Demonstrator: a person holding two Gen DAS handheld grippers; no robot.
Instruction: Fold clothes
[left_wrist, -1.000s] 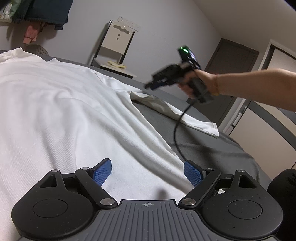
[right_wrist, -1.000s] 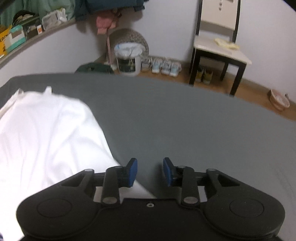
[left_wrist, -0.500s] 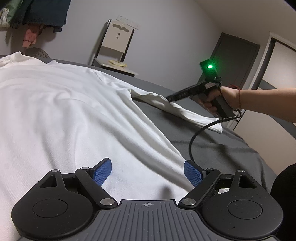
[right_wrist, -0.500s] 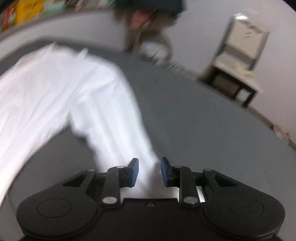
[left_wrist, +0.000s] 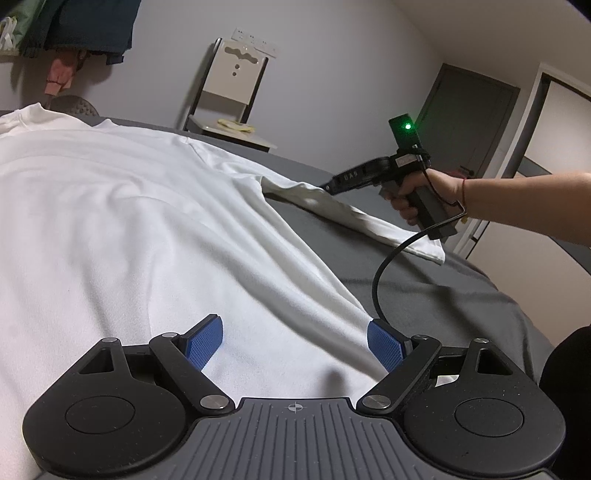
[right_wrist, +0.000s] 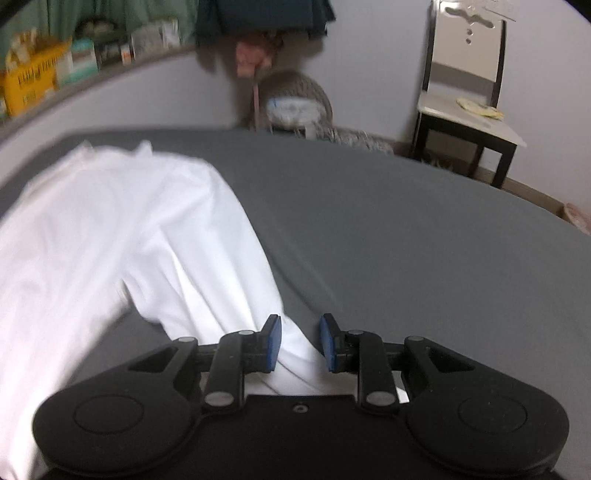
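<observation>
A white long-sleeved cotton shirt (left_wrist: 122, 229) is spread flat over a dark grey fabric-covered surface (left_wrist: 436, 295), filling most of the left wrist view; its near hem is cut off behind the gripper body. The left gripper (left_wrist: 293, 341) is held low over the shirt's lower part with its blue-padded fingers (left_wrist: 205, 341) spread wide, nothing between them; whether the pads touch the cloth cannot be told.

One sleeve (left_wrist: 354, 218) is stretched out to the side across the grey surface. In the left wrist view the right gripper (left_wrist: 330, 186) is seen at that sleeve, gripped by a hand (left_wrist: 424, 192) whose forearm runs off the right edge; a green light shows on its top and a black cable (left_wrist: 388, 273) loops down from the handle. Its tips are too small there for contact to be judged.

In the right wrist view, which is blurred, the right gripper (right_wrist: 300, 341) has its blue pads set narrowly apart, with the sleeve (right_wrist: 236, 266) lying between and beneath them; no closure on the cloth is seen. The cuff is hidden under the gripper body.

A dark-framed chair with a pale seat (right_wrist: 469, 96) stands against the wall beyond, and shelf items at upper left are too smeared to identify.
</observation>
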